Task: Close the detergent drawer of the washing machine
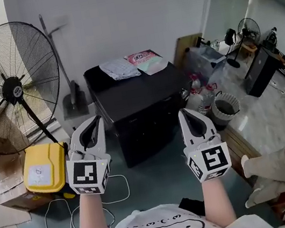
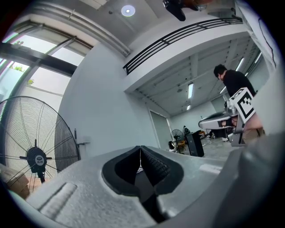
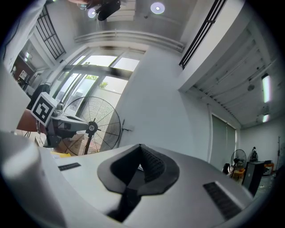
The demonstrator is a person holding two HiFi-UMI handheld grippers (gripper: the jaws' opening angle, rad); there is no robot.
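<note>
A black box-shaped machine stands on the floor straight ahead, with a folded cloth and a pink packet on its top. I cannot make out a detergent drawer on it. My left gripper is held up in front of its left side, short of the machine, jaws shut and empty. My right gripper hovers before its right side, likewise shut on nothing. In the left gripper view the gripper shows its black pads pressed together; in the right gripper view the gripper looks the same. Both point at the white wall.
A large standing fan is at the left, with a yellow container and a cardboard box below it. White cables lie on the floor. A bin, bottles and a seated person's leg are at the right.
</note>
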